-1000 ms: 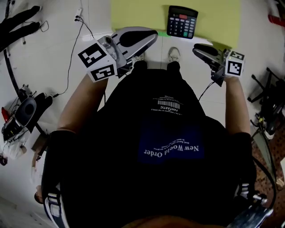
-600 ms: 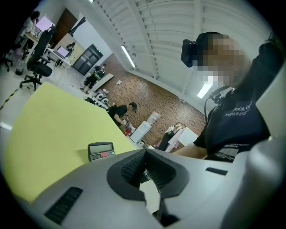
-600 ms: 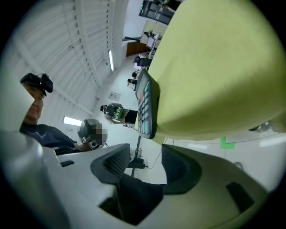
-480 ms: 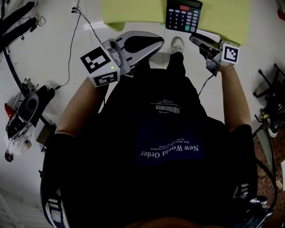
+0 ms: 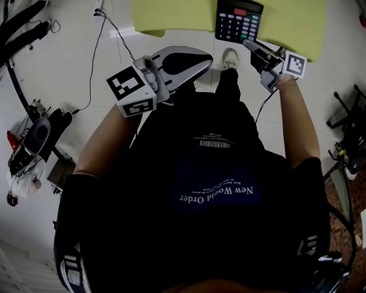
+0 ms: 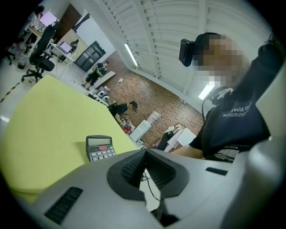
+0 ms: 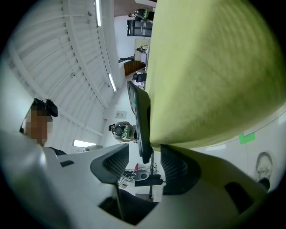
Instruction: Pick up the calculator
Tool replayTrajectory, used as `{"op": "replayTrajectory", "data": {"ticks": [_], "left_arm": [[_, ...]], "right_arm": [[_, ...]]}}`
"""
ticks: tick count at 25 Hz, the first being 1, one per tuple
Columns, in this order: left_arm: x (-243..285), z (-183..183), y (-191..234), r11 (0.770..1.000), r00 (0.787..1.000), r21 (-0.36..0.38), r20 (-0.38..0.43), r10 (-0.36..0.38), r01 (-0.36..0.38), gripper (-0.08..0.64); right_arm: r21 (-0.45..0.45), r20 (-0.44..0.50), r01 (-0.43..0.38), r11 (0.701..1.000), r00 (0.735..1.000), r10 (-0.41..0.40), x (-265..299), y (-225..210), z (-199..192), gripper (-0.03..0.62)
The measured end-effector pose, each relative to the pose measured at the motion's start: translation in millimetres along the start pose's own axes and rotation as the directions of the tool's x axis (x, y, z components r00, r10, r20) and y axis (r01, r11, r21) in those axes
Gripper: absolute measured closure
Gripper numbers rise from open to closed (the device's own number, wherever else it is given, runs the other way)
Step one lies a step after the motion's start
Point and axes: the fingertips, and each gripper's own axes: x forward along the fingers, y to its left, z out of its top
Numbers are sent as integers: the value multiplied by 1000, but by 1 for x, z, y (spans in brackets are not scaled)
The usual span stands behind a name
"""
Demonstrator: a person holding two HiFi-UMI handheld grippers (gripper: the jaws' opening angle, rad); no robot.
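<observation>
While the right gripper (image 5: 249,44), jaws just opened wide, straddled the near edge of the calculator (image 5: 239,22) on the yellow mat (image 5: 171,14), top of frame, the left gripper (image 5: 207,58) hung shut, empty; so shallow a bite might have slipped.

The calculator (image 5: 238,22) is a black desk model with a grey display, a red key just below it and rows of pale keys. It lies flat and face up on the yellow-green bench (image 5: 171,14), at about 12 o'clock in the head view, with its display end toward 12 o'clock and its near end at the bench's front edge. That near end stands edge-on between the parted pads of the right claw (image 7: 145,157), and neither pad presses on it.
</observation>
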Motion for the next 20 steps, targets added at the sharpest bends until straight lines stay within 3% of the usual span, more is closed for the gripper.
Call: {"op": "replayTrajectory", "data": {"ticks": [9, 16, 20], "left_arm": [[-8, -6, -5, 1000, 1000, -11, 24, 0, 0, 554], [-14, -10, -9, 1000, 1000, -19, 26, 2, -2, 554], [-12, -15, -8, 1000, 1000, -21, 26, 3, -2, 554]], "right_arm": [[32, 15, -74, 997, 997, 73, 1, 21, -3, 389], [40, -4, -53, 998, 999, 53, 4, 17, -4, 390], [51, 32, -5, 999, 999, 3, 4, -2, 0, 526]]}}
